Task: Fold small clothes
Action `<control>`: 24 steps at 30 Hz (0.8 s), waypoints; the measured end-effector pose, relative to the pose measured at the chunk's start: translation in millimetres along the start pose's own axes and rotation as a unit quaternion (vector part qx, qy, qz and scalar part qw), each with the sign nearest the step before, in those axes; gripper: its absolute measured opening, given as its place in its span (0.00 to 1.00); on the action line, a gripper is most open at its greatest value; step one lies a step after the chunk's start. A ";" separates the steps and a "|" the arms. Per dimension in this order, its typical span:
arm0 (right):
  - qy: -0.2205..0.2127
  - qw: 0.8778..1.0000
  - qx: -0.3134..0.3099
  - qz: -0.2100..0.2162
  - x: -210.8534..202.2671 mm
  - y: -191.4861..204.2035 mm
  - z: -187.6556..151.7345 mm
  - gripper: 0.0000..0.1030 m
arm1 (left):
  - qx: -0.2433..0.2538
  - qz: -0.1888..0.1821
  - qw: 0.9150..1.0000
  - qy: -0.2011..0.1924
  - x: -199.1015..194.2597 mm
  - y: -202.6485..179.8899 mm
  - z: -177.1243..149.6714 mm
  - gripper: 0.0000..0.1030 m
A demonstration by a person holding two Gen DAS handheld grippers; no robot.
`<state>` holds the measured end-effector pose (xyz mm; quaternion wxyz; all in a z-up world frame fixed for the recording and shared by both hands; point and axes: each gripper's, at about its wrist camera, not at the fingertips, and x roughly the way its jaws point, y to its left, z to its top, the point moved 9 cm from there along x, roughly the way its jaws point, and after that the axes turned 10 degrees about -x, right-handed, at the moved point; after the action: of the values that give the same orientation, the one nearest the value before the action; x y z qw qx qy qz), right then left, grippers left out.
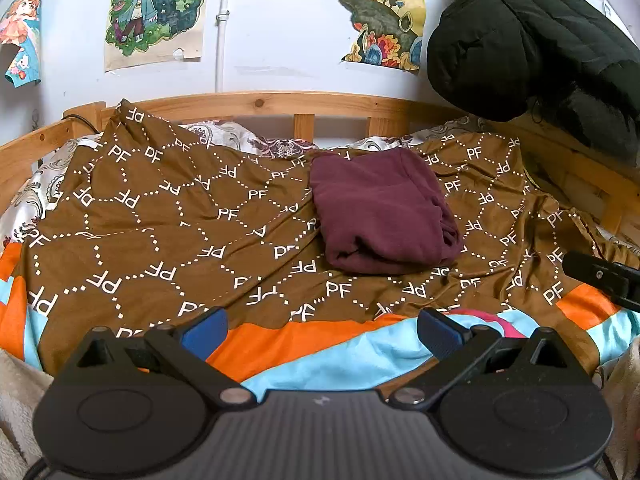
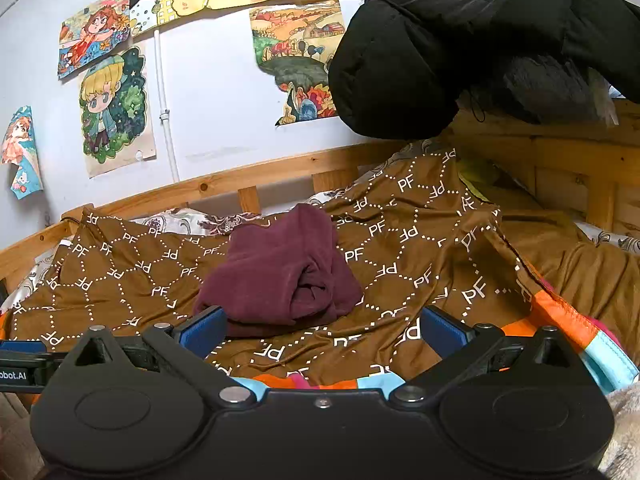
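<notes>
Wooden bed rails point(image 1: 256, 106) run along a pale wall hung with cartoon drawings point(image 1: 156, 12), and inside them a brown spread printed with white "PF" marks point(image 1: 160, 216) covers most of the mattress. On that spread, toward the rail side of its middle, lies a maroon garment point(image 1: 380, 212), folded into a thick, roughly square bundle with its rolled open ends facing the near edge. Around the garment the brown cloth lies rumpled but bare on every side. Nearer than the garment, an orange and light-blue blanket point(image 1: 320, 344) shows from under the spread's hem. Beyond the garment and to its right, a black padded jacket point(image 1: 532, 40) hangs over the corner of the frame, above the spread.

Nearer than the garment, the left gripper point(image 1: 320, 332) hovers over the blanket's edge, its blue-padded fingers point(image 1: 206, 330) spread wide with nothing between them. The right gripper point(image 2: 320, 332) sits low and close to the garment's near edge, level, likewise wide apart and holding nothing; its left pad point(image 2: 204, 330) overlaps the bundle's near corner in its own view, though whether it touches cannot be told.
</notes>
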<state>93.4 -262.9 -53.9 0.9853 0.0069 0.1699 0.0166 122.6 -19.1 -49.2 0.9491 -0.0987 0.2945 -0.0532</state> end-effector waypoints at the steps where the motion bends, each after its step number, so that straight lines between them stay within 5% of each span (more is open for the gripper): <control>1: 0.000 1.000 0.000 0.000 0.1 0.1 0.0 0.99 | 0.000 0.001 1.000 0.000 0.2 0.3 -0.1 0.99; 24: 0.003 1.000 0.000 0.001 2.6 -1.7 -1.9 0.99 | 0.002 0.004 1.000 0.002 1.4 0.6 -0.7 0.99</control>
<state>95.3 -264.4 -56.5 0.9848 0.0073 0.1729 0.0172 123.4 -18.8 -50.7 0.9489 -0.0958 0.2963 -0.0502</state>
